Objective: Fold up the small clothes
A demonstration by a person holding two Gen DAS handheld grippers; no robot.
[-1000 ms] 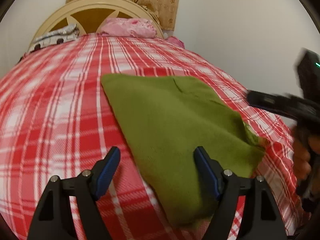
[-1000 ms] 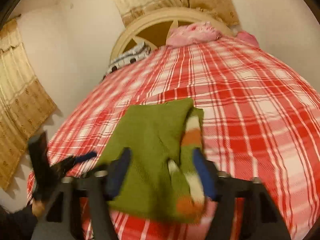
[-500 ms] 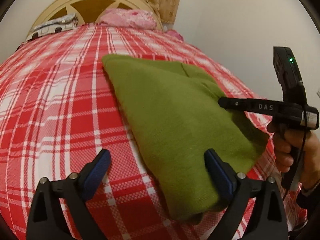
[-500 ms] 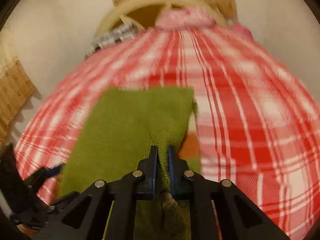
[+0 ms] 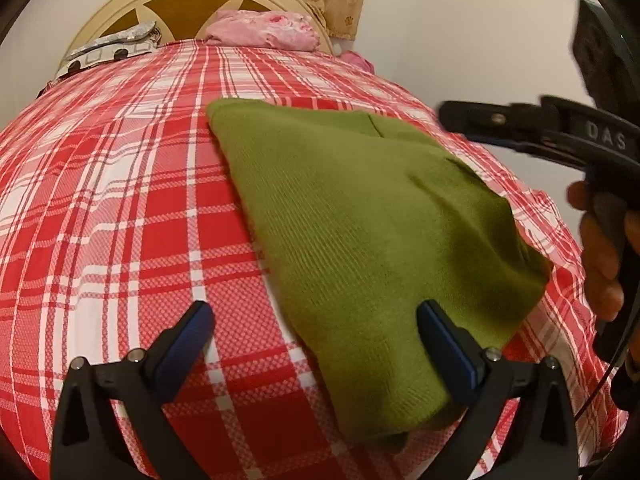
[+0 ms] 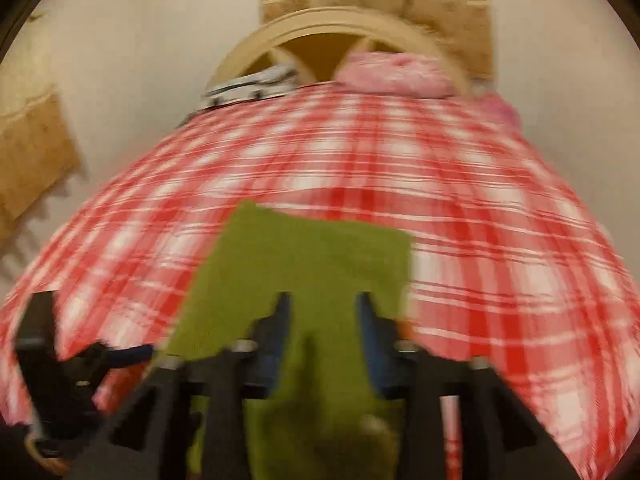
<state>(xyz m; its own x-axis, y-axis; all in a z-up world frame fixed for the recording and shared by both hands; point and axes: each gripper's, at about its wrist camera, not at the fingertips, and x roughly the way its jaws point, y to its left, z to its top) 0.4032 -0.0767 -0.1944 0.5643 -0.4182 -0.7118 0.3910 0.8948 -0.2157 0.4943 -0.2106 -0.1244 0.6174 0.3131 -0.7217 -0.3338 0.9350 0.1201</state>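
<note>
Since a second ago our left tongs (image 5: 312, 340) have spread wider and grip nothing, while our right tongs (image 6: 324, 320), which had pinched the green garment (image 5: 360, 240), are opening again with cloth between the pads. That garment lies folded on the plaid bed (image 5: 120, 220), running from 11 toward 5 o'clock in the left view. We fear the right tongs' blurred sweep could snag the cloth and undo the fold.
</note>
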